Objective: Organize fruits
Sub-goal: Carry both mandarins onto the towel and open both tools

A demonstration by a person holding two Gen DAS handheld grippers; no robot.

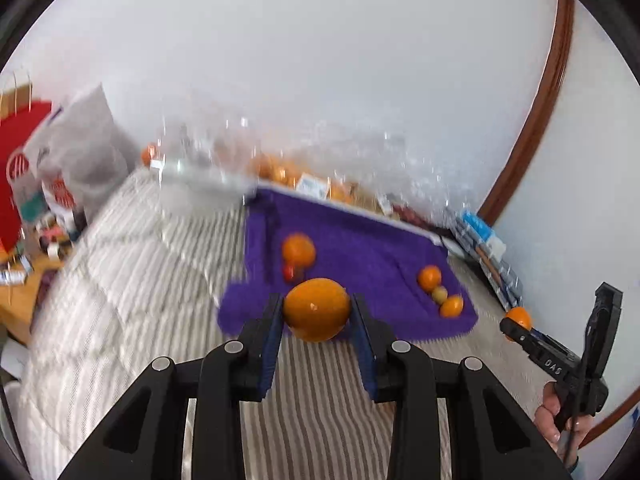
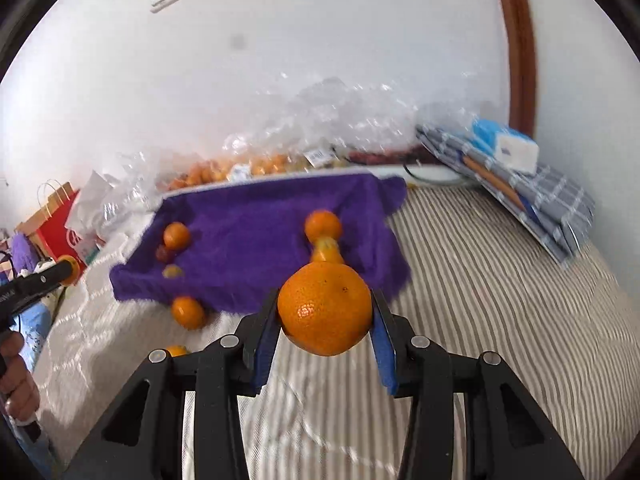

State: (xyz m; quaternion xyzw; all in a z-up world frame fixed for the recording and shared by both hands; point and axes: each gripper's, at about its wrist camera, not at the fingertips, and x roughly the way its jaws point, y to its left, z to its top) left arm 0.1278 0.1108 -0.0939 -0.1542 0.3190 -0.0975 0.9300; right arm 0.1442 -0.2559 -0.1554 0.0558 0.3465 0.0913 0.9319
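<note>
Between the blue pads of the left gripper (image 1: pixel 317 312) sits a big orange (image 1: pixel 317 309), pinched on both flanks and carried clear above the striped bedcover (image 1: pixel 312 396). Its wider axis runs across, pad to pad, so the jaws have it by the broad way. And the right gripper (image 2: pixel 325 309) is loaded too: a dimpled mandarin (image 2: pixel 325 308) clamped between its pads, sitting out at the fingertips.

Now the relation that matters. The purple towel (image 1: pixel 360 240) lies straight ahead of both grippers and lower down, spread on the bed with fruit on it. From the left camera there is an orange and a small red fruit together on the towel's left part (image 1: pixel 298 251), and a short row of three small fruits on the right part (image 1: pixel 439 292). The right gripper's view lines up almost exactly with that right-hand row, just beyond its mandarin. So, by my reading, each hand is nearer its own group: left to the left pair, right to the row.

One stray mandarin (image 2: pixel 188 312) rests on the bedcover, touching the towel's near edge, not on it. Another peeks out beside the right gripper's frame (image 2: pixel 177 350).

Behind the towel, clear plastic bags of fruit (image 2: pixel 256 168) lie against the wall. The left view is blurred.
</note>
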